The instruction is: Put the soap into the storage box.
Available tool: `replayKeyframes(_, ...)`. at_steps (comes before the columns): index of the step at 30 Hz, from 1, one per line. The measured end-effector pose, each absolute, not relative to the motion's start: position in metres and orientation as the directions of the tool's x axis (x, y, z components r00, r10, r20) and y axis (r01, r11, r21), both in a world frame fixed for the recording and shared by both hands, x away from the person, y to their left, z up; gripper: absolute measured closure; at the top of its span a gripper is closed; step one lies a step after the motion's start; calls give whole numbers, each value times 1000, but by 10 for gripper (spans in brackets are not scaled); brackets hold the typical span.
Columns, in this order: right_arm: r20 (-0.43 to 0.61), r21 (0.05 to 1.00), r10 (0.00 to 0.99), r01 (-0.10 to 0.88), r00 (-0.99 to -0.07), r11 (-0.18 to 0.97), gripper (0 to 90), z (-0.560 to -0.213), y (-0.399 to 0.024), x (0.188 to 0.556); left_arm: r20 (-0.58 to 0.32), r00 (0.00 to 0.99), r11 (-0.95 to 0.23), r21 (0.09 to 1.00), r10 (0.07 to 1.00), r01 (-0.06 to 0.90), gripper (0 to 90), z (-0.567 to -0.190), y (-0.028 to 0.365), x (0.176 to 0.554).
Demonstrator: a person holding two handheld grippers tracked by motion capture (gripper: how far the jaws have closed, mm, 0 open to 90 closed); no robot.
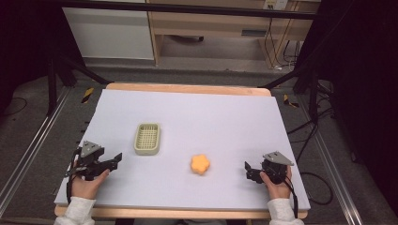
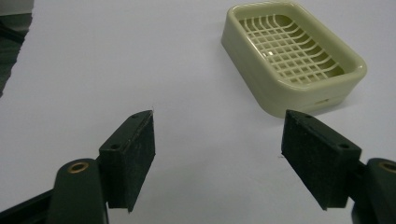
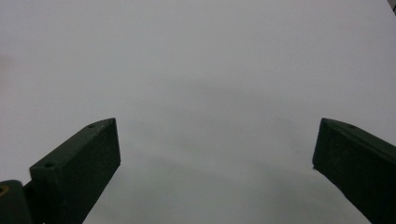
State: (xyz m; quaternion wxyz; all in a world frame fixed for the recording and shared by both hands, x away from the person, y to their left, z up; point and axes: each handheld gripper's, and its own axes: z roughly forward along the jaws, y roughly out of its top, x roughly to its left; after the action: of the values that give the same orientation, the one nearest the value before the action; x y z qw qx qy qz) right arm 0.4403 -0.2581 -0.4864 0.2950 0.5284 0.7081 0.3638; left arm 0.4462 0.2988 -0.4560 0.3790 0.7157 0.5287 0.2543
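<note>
A cream soap dish (image 1: 147, 138) with a grid floor lies left of the table's middle, empty. An orange flower-shaped soap (image 1: 200, 164) lies on the white tabletop (image 1: 197, 117), right of the dish and nearer the front. My left gripper (image 1: 115, 159) rests near the front left, open, its jaws pointing toward the dish. In the left gripper view the soap dish (image 2: 292, 53) sits just beyond the spread jaws of the left gripper (image 2: 217, 140). My right gripper (image 1: 248, 169) is at the front right, open, jaws pointing left toward the soap; in its own view the right gripper (image 3: 215, 147) has nothing between its jaws.
The white sheet covers a wooden table whose far edge (image 1: 187, 88) shows bare wood. Black frame legs (image 1: 70, 65) and cables (image 1: 305, 136) stand off the table's sides. A wooden cabinet (image 1: 211, 28) is behind.
</note>
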Motion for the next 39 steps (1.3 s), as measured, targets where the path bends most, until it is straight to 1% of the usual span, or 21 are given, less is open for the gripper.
replayKeyframes(7,-34,828,963,533,-266,176,14,-486,-258,440,-43,339,-162,817,940,553,252,-449,289,443)
replayKeyframes(13,-35,828,963,531,-267,178,14,-486,-259,440,-30,362,-184,821,932,541,248,-446,282,442)
replayKeyframes(23,-23,835,966,526,-256,159,13,-486,-260,439,-59,390,-175,824,919,539,250,-441,270,438)
replayKeyframes(31,-14,838,967,525,-256,151,13,-486,-261,439,-47,411,-197,824,910,531,249,-436,262,438)
replayKeyframes(39,12,837,968,533,-251,128,13,-487,-264,440,-16,443,-240,822,897,517,241,-433,246,441)
